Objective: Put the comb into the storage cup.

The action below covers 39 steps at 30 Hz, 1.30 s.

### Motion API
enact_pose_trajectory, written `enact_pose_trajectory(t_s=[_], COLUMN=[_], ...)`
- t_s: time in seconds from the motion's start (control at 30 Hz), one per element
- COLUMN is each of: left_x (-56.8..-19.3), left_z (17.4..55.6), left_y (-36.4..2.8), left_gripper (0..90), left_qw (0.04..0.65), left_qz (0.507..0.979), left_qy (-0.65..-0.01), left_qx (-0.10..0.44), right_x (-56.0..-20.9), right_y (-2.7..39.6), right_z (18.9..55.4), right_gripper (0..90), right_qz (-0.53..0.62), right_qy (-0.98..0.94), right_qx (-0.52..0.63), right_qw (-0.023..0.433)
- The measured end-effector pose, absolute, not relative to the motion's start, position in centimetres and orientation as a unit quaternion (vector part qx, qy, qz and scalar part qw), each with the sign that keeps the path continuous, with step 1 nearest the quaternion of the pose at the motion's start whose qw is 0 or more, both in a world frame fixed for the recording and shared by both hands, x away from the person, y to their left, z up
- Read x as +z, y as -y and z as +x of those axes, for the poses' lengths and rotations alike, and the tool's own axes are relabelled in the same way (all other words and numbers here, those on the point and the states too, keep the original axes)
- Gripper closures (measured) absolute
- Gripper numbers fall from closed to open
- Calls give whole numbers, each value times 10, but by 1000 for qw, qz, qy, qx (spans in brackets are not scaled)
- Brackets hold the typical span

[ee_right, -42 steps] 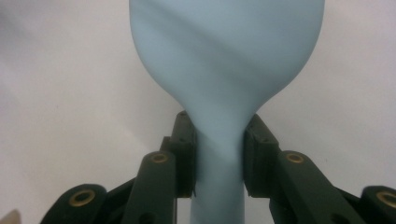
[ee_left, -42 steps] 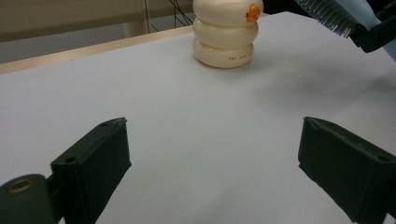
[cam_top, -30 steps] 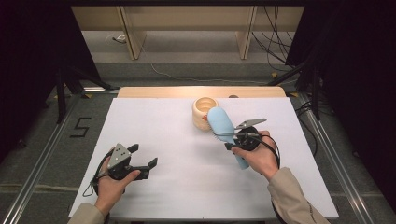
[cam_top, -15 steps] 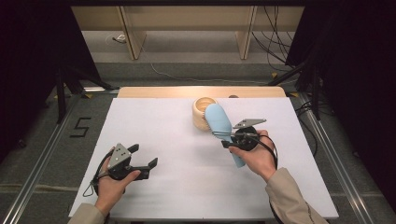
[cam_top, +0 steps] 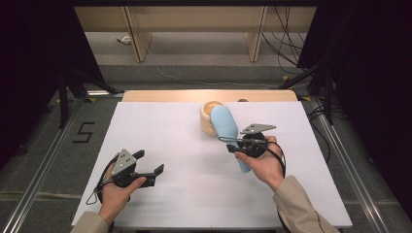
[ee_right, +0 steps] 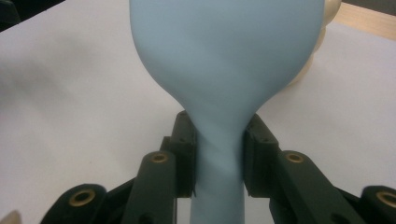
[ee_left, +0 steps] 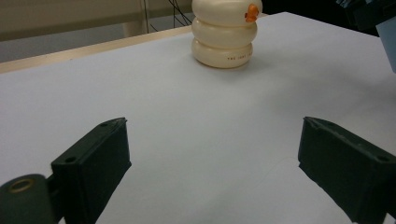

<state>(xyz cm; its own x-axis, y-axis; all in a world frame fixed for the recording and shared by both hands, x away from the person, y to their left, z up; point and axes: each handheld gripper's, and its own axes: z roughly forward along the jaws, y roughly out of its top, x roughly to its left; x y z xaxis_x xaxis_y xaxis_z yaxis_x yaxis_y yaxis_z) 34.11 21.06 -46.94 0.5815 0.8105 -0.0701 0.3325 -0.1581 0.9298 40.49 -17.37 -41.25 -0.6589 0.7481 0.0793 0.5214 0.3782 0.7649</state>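
At the lower left of the high view, the left gripper [cam_top: 148, 165] is resting on the white table [cam_top: 175, 141] with its jaws standing wide apart and nothing between them. It is pointing toward the upper right of the frame, well apart from everything else.

Moving toward the middle, the cream ringed holder [cam_top: 210, 118] is standing upright near the table's far edge, its round mouth facing up; in the left gripper view its stacked rings carry a small orange knob [ee_left: 252, 12].

Just right of it, the right gripper [cam_top: 232, 144] is clamping the narrow handle of the light blue brush [cam_top: 224, 124]. In the right gripper view its pads [ee_right: 187, 154] are pressing the neck from both sides. The brush's long axis is running from lower right to upper left, and its broad head is hanging over the holder's rim. The right hand is much the nearer one, so I judge that tipping the handle downward into that mouth is its job.
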Motion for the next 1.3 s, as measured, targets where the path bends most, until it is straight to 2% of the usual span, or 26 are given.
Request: enact_pose_trajectory(t_s=[0.6, 0.97, 1.3], left_x=[-470, -470, -470], left_z=[341, 341, 340], left_y=[-210, -207, -201], left_gripper=[70, 0, 0], left_qw=[520, 524, 524], left_qz=[725, 732, 734], left_qy=[-392, -381, -380], left_qx=[224, 211, 204], right_x=[-415, -416, -417], right_y=[164, 157, 150], right_z=[401, 399, 397], right_gripper=[705, 705, 705], right_qz=[387, 386, 381], right_qy=[-806, -799, -798], right_qx=[423, 437, 444], right_qw=[145, 145, 144])
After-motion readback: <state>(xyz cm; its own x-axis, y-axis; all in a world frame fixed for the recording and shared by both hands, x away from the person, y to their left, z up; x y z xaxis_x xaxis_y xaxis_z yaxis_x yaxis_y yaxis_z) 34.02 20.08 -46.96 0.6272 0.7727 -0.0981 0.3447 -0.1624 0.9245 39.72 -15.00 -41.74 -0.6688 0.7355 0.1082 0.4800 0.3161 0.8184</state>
